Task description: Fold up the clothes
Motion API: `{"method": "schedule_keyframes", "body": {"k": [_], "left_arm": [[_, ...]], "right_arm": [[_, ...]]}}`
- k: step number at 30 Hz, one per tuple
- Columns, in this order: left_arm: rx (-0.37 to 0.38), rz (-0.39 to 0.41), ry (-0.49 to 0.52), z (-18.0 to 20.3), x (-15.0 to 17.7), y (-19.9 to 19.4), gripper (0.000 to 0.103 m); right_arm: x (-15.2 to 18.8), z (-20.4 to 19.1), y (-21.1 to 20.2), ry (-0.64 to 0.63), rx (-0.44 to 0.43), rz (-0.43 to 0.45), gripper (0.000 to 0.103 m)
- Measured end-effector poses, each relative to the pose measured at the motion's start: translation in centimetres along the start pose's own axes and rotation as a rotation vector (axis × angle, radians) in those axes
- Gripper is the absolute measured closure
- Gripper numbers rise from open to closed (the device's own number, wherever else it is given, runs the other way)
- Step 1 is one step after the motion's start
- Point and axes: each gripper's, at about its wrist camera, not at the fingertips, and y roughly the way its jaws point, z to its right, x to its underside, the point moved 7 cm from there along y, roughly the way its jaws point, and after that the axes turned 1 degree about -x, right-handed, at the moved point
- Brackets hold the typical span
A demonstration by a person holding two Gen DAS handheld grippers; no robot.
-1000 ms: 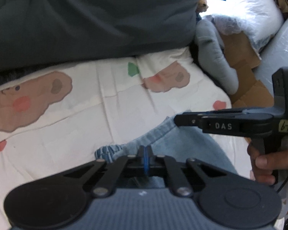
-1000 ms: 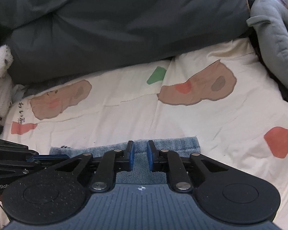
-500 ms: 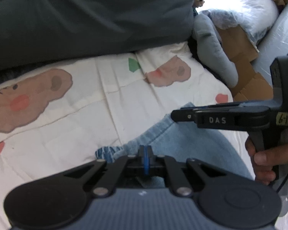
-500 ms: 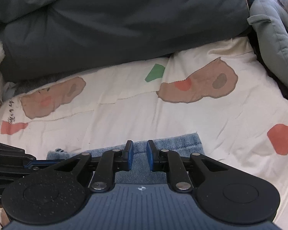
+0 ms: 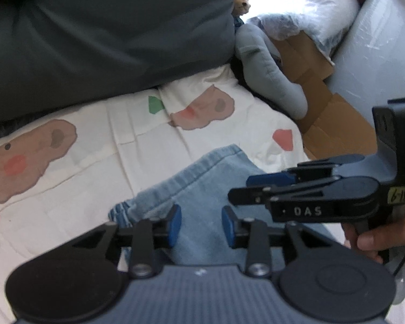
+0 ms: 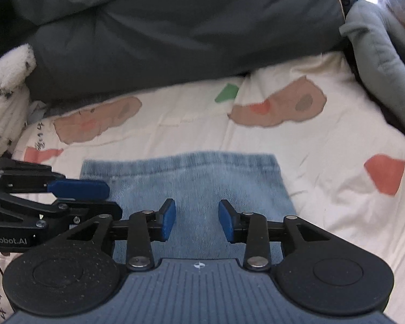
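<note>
- Folded jeans lie flat on the patterned bedsheet.
- Left gripper opening, pads clear of the denim.
- Right gripper opening above the jeans too.

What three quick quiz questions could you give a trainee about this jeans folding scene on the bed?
1. True or false: the jeans lie on a plain white sheet.
2. What is between the pads of the right hand-held gripper: A) folded denim held tight, B) nothing gripped, denim lies below, C) a sock?
3. In the left wrist view, on which side of the left hand-held gripper does the other gripper show?

Key:
1. False; the sheet is cream with brown, red and green printed shapes.
2. B; both grippers' jaws are opening, and neither grips the denim.
3. On the right.
</note>
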Motion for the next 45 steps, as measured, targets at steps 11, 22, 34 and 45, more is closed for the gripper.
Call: {"method": "schedule_keyframes", "body": {"k": [11,22,34,45], "left_arm": [[-0.035,-0.059,-0.06,-2.0,0.1,1.3,0.1],[0.024,-0.039,0.04,2.3,1.4,0.3,0.065],[-0.088,-0.085,0.182,2.4,2.4,1.6,0.08],[-0.07,-0.084,0.181,4.4,1.2,-0.1,0.08]], "right_arm": [[1.0,-0.4,1.2,0.005,0.038,0.002,0.058],[2.1,0.4,-1.5,-0.03,0.039,0.032,0.051],[7.6,1.9,-2.3,-0.095,0.06,-0.036,0.021],[12.2,3.2,-6.5,-0.055,0.074,-0.039,0.022]]}}
